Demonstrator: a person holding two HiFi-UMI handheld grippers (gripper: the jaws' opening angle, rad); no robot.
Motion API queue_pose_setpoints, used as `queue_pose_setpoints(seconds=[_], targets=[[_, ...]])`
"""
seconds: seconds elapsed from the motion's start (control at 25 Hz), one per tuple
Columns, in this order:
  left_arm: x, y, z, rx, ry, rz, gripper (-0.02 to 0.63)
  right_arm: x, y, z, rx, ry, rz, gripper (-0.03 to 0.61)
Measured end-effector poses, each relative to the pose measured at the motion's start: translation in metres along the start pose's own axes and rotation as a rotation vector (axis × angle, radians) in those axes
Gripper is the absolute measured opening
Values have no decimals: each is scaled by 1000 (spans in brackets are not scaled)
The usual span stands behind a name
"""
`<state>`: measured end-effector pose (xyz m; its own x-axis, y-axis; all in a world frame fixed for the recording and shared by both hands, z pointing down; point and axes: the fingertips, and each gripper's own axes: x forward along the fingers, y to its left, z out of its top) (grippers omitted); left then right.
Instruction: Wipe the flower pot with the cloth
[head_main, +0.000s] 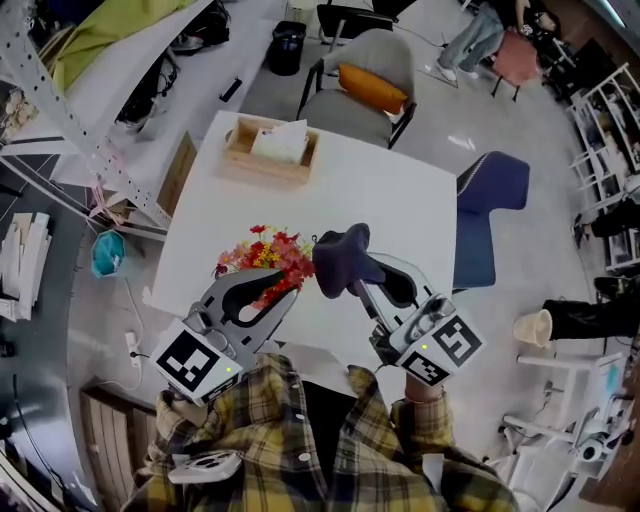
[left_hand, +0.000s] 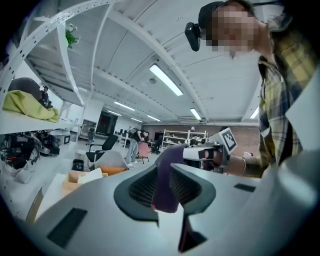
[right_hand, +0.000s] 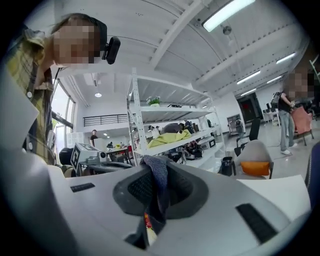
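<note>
A bunch of red and yellow flowers (head_main: 268, 252) stands on the white table (head_main: 390, 195); the pot under it is hidden by my left gripper (head_main: 292, 288). The dark purple cloth (head_main: 340, 258) is bunched just right of the flowers, and my right gripper (head_main: 350, 276) is shut on it. In the right gripper view the cloth (right_hand: 157, 180) hangs between the jaws. In the left gripper view the cloth (left_hand: 165, 185) runs from the right gripper (left_hand: 200, 152) into the left pads, which are closed on its other end. Both grippers are held up off the table, pointing about level.
A wooden tissue box (head_main: 270, 148) sits at the table's far side. Behind it is a grey chair with an orange cushion (head_main: 372, 88), and a blue chair (head_main: 488, 195) stands at the right. A metal shelf rack (head_main: 70, 130) stands to the left.
</note>
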<state>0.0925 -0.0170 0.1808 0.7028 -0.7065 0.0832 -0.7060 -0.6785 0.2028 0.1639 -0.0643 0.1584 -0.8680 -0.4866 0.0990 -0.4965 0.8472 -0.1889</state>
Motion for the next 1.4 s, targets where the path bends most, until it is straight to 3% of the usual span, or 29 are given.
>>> queue_pose_setpoints(seconds=[0.08, 0.2, 0.6, 1.4], targets=[[10, -10, 8, 2, -10, 6, 45, -15, 0, 8, -4, -35, -37, 17], [19, -14, 12, -11, -19, 2, 24, -24, 2, 13, -14, -61, -59, 17], [34, -20, 16, 5, -1, -25, 21, -28, 2, 13, -25, -63, -70, 17], [32, -27, 20, 22, 20, 44, 22, -19, 10, 12, -27, -34, -10, 15]])
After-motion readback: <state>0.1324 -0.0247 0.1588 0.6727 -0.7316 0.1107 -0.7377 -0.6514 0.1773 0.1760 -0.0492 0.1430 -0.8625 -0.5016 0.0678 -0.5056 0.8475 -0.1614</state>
